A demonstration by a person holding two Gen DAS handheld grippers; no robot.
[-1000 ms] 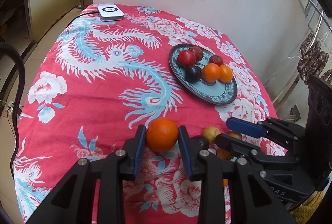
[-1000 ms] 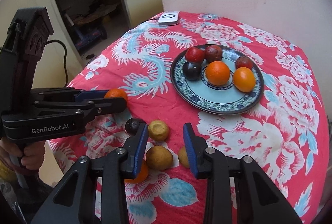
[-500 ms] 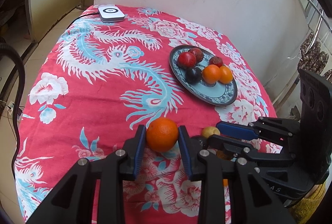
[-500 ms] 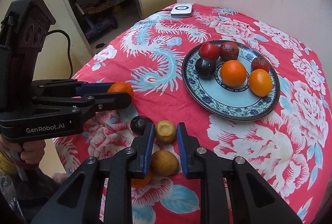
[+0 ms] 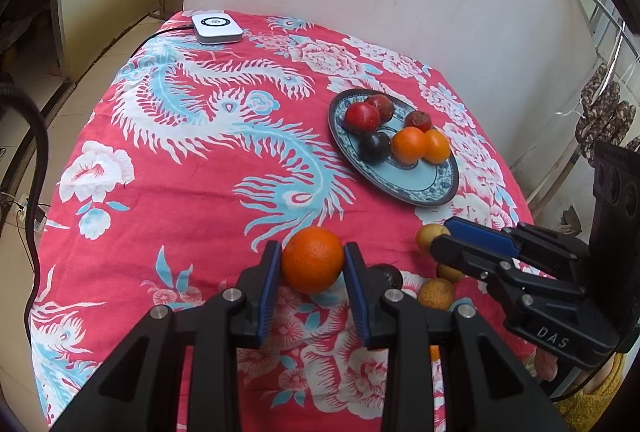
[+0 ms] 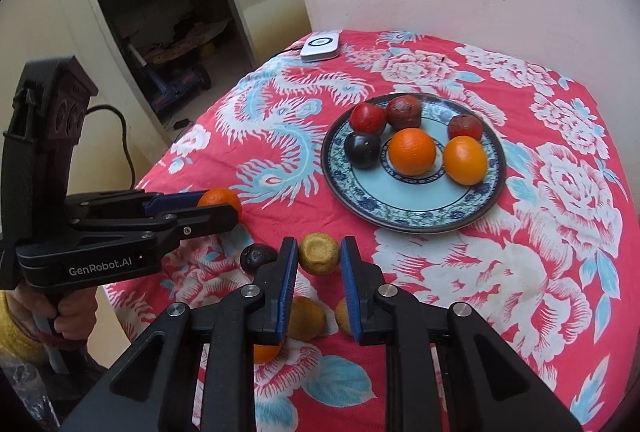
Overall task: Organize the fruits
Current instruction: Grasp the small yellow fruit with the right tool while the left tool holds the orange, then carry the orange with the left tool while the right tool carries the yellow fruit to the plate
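Observation:
My left gripper (image 5: 313,264) is shut on an orange (image 5: 313,259) and holds it over the near part of the table; the orange also shows in the right wrist view (image 6: 221,198). My right gripper (image 6: 319,256) is shut on a yellow-brown fruit (image 6: 319,254), seen in the left wrist view (image 5: 429,235) too. A blue patterned plate (image 6: 416,212) holds two oranges (image 6: 412,151), three red fruits and a dark plum (image 6: 363,149). On the cloth below lie a dark fruit (image 6: 257,256), two more yellow fruits (image 6: 306,316) and a small orange (image 6: 266,352).
A red floral cloth (image 5: 192,167) covers the round table. A white device (image 5: 216,28) with a cable sits at the far edge. A wall stands behind the table, and a doorway (image 6: 160,11) opens to the left.
My right gripper has moved forward and closed on the yellow-brown fruit. My left gripper has kept its hold on the orange and barely moved.

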